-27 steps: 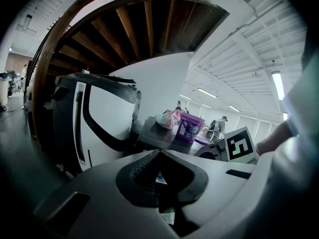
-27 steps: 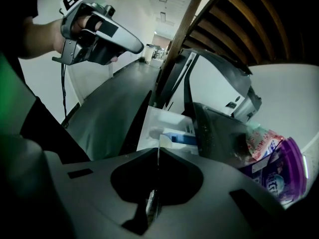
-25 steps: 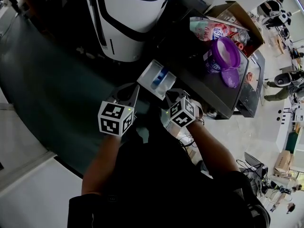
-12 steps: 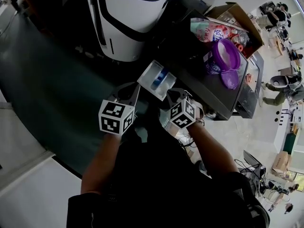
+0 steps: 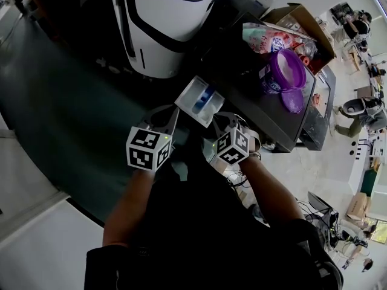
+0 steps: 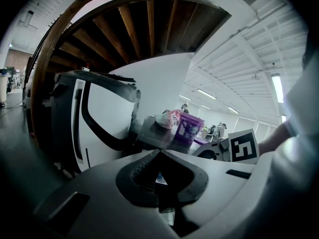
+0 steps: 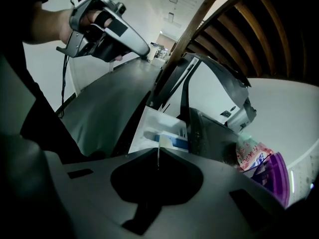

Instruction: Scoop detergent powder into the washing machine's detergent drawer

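I have both arms out in front of the body, elbows bent, bare forearms running forward from dark sleeves. Each hand is wrapped round a gripper handle under its marker cube. The left gripper [image 6: 159,154] is on the left, its nose aimed far and slightly right. Its claw is closed, the two tips meeting in a point with nothing between them. The right gripper [image 7: 158,157] is level with it and close on its right, angled far and left. Its claw is also pressed together, with only a hairline of light along the seam and nothing in it.

The white plastic detergent drawer with a blue insert [image 5: 199,99] stands pulled out of the white and black washing machine [image 5: 163,23]. It sits just beyond the two noses, about midway between them and touching neither.

Further right, a purple round detergent tub [image 5: 283,70] stands on a dark tabletop [image 5: 266,122], well apart from both grippers. A flat purple lid [image 5: 294,99] lies just on its near side. A pink printed bag [image 5: 265,38] lies on its far side, against an open brown cardboard box [image 5: 302,16].
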`<state>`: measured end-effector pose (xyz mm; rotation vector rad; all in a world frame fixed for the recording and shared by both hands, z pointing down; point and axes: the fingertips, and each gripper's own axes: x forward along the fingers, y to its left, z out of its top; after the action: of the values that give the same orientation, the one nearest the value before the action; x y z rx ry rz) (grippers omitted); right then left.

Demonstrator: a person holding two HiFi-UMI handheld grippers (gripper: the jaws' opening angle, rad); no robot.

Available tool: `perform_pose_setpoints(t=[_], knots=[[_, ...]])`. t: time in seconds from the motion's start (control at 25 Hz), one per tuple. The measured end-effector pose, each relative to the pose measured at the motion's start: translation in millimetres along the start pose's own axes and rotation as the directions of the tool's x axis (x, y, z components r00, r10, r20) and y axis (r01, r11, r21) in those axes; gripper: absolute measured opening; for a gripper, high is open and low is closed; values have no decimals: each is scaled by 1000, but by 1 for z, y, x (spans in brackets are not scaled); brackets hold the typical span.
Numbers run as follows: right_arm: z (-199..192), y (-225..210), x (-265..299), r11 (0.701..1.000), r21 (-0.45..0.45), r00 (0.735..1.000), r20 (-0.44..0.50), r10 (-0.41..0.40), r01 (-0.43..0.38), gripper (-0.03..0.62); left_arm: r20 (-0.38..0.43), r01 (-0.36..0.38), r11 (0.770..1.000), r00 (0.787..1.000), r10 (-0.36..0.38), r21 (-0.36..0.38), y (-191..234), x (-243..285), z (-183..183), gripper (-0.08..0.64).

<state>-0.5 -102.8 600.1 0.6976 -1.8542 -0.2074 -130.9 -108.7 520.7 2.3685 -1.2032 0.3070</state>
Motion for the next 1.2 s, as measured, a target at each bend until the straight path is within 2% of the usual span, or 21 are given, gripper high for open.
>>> perform_pose_setpoints(t=[0.28, 0.56, 0.76, 1.2], knots=[[0, 3, -5, 1000, -10, 1000, -2, -8, 8, 20, -1, 13, 1000, 1000, -13, 9, -5, 0, 1, 6], [2, -6, -14, 998, -11, 998, 15, -65, 65, 20, 1, 22, 1000, 1000, -22, 15, -10, -2, 0, 6], [4, -6, -18, 997, -3, 997, 22, -77, 77, 20, 5, 26, 1000, 1000, -26, 17, -13, -4, 1, 6], [-8, 10, 0, 1000, 5, 1000, -7, 18, -18, 20, 13, 22, 1000, 1000, -22, 13, -13, -6, 2, 6]])
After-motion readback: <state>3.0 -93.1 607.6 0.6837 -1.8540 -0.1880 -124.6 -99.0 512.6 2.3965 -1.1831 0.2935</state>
